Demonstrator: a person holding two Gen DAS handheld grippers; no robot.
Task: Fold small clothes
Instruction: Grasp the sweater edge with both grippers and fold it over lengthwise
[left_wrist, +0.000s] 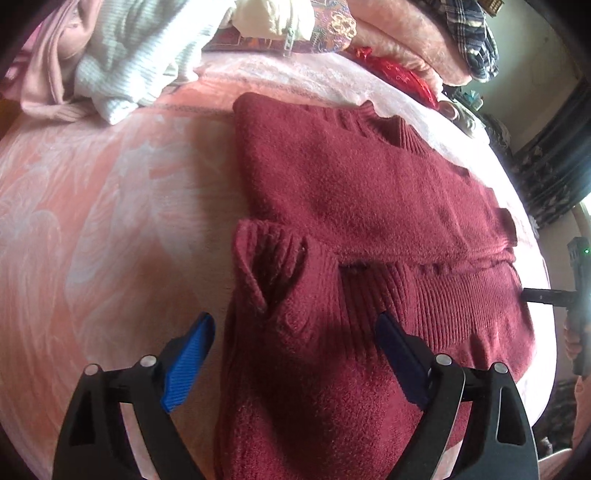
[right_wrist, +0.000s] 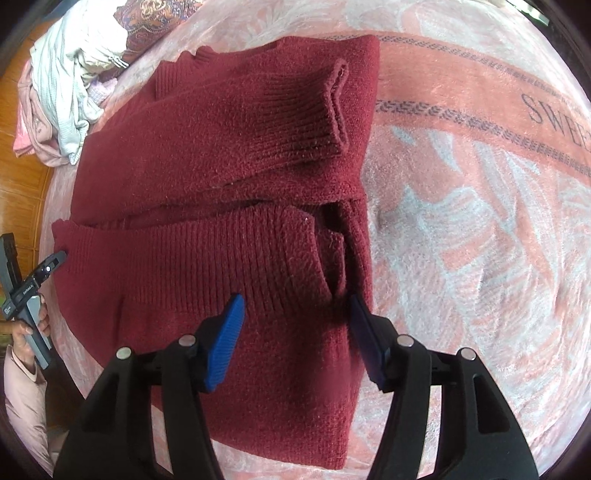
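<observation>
Dark red knit sweater (left_wrist: 351, 206) lies partly folded on pink patterned blanket (left_wrist: 110, 206), approx. centre of bed. Lower ribbed hem portion is turned up over the body; one ribbed cuff (right_wrist: 332, 107) rests on top, on the far part of the garment.

Left gripper (left_wrist: 295, 354): jaws wide apart, nothing clamped. Left blue pad sits over blanket, right pad over sweater's near-left edge; fabric lies below, not pinched.

Right gripper (right_wrist: 295, 328): jaws part-open, nothing clamped. Both pads hang over sweater's near-right corner, w/ right pad at the garment's edge.

Far left: heap of unfolded clothes (left_wrist: 122, 62), white and pink items. Far right: stacked folded items, incl. plaid fabric (left_wrist: 469, 33).
</observation>
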